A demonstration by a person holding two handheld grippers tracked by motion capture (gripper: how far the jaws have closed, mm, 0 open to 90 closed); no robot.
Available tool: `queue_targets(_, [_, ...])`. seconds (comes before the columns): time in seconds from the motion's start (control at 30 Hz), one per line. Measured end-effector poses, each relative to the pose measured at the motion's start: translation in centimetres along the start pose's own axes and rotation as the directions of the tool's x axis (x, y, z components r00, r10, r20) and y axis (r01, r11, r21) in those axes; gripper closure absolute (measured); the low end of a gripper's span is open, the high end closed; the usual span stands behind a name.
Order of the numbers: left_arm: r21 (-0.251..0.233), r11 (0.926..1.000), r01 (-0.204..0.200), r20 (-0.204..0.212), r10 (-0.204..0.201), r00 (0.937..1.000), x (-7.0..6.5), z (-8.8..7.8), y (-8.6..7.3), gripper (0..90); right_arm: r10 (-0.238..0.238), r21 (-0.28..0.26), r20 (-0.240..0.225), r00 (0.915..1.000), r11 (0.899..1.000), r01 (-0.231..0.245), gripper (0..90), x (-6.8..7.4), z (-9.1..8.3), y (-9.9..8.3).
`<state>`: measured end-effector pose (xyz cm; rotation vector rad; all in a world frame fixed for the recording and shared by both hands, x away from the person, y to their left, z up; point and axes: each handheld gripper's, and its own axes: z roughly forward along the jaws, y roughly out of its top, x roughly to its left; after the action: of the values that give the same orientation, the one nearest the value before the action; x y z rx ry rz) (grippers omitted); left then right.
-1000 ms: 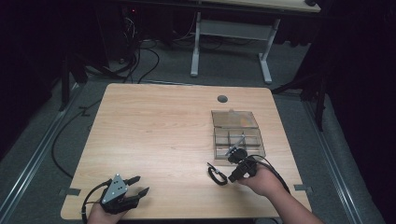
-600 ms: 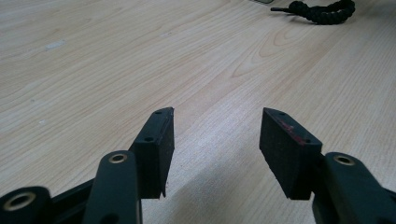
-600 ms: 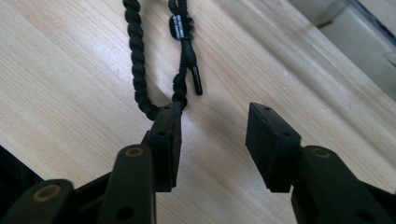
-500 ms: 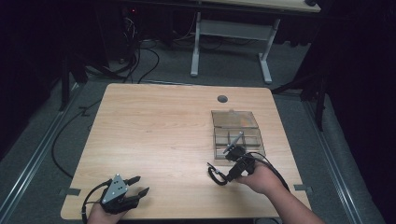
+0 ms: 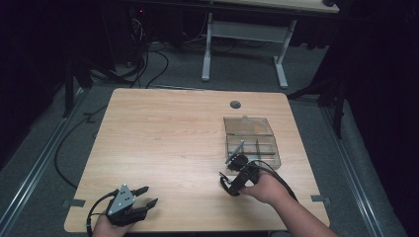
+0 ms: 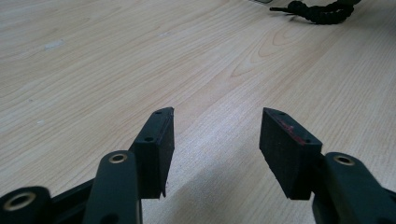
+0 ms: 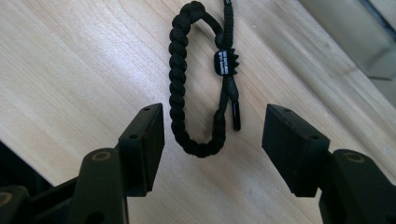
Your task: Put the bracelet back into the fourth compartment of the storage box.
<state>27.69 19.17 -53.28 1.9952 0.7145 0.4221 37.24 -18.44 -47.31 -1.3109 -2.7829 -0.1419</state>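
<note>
We see a black braided cord bracelet (image 7: 196, 93), matt and rough, on the pale wooden table (image 7: 70, 70) with smooth grain. The clear plastic compartment box (image 5: 252, 140) looks glossy; the matt black plastic claw pads (image 7: 144, 144) are ribbed.

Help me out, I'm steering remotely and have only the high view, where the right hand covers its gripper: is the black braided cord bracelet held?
Observer: No. The right gripper has just been opening; its pads stand clear on either side of the black braided cord bracelet, which lies flat on the light wooden table.
Operator: Which part of the bracelet sits between the jaws?
Observer: Its closed loop end; the small black toggle lies farther out.
Operator: Is the left gripper carrying anything?
Observer: No. The left gripper is open, with bare wood between its pads.
</note>
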Motion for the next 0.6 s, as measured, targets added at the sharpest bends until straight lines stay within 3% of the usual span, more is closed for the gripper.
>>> queue_targets(0.4, [0.006,1.0000,-0.005,0.001,0.005,1.0000,0.0,0.0,0.0,45.7,-0.034,0.033,0.033,0.9989,0.999,0.032,39.7,0.7,1.7,1.3])
queue_targets(0.6, [0.007,1.0000,-0.006,0.003,0.006,1.0000,0.0,0.0,0.0,45.7,-0.028,0.038,0.048,0.9985,0.999,0.026,47.9,0.8,1.8,1.5])
